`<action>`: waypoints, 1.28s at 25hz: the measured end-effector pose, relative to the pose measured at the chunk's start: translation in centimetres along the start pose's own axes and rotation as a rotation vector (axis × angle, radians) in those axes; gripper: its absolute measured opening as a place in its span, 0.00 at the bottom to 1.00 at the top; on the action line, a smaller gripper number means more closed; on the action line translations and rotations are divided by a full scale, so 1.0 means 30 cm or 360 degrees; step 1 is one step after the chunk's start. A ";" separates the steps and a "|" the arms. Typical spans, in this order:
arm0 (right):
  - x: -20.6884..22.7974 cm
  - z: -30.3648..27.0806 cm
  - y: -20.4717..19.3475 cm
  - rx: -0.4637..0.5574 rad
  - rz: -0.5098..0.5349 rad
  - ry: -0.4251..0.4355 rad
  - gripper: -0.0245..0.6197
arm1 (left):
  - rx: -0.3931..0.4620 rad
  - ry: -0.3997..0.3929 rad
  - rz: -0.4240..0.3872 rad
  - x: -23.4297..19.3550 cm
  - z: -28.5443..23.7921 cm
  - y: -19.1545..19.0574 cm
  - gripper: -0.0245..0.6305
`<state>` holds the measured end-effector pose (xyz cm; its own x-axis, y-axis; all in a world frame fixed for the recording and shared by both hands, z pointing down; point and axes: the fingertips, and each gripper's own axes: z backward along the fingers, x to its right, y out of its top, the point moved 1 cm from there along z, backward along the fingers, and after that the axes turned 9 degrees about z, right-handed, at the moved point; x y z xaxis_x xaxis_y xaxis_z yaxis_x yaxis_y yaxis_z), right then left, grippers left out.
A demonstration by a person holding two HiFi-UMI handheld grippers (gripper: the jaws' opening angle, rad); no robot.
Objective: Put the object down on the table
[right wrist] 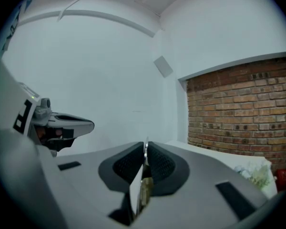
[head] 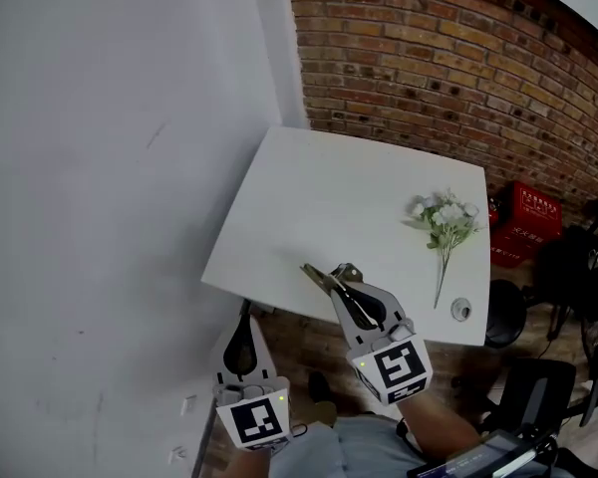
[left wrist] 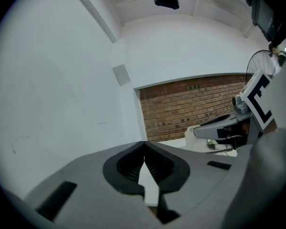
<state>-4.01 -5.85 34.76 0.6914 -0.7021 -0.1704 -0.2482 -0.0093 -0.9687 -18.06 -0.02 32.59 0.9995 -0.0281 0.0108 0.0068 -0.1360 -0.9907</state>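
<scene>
Your right gripper [head: 341, 277] pinches a thin flat metallic strip [head: 316, 276] edge-on over the near edge of the white square table [head: 309, 197], seemingly ready for lowering; your left gripper [head: 243, 317] hangs aside, pressed together, empty

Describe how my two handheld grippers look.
The left grey handheld gripper and right grey handheld gripper match: tapered light grey bodies, black ribbed jaw pads, a white cube with black square markers at the rear, and a small green light on it.
</scene>
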 end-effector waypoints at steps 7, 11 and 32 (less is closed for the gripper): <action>0.023 -0.111 0.108 0.0078 0.0044 -0.0096 0.09 | 0.0107 -0.0082 -0.0049 -0.086 -0.113 0.080 0.05; 0.013 -0.145 0.148 0.0091 0.0037 -0.0123 0.09 | 0.0145 -0.0123 -0.0079 -0.117 -0.159 0.093 0.05; 0.112 -0.279 0.096 0.0039 0.0044 -0.0131 0.09 | 0.0041 -0.0172 -0.0016 -0.091 -0.335 0.036 0.05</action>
<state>-8.07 -14.20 32.91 0.7381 -0.6410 -0.2106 -0.2522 0.0273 -0.9673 -21.08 -10.03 32.84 0.9968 0.0801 0.0074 0.0162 -0.1099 -0.9938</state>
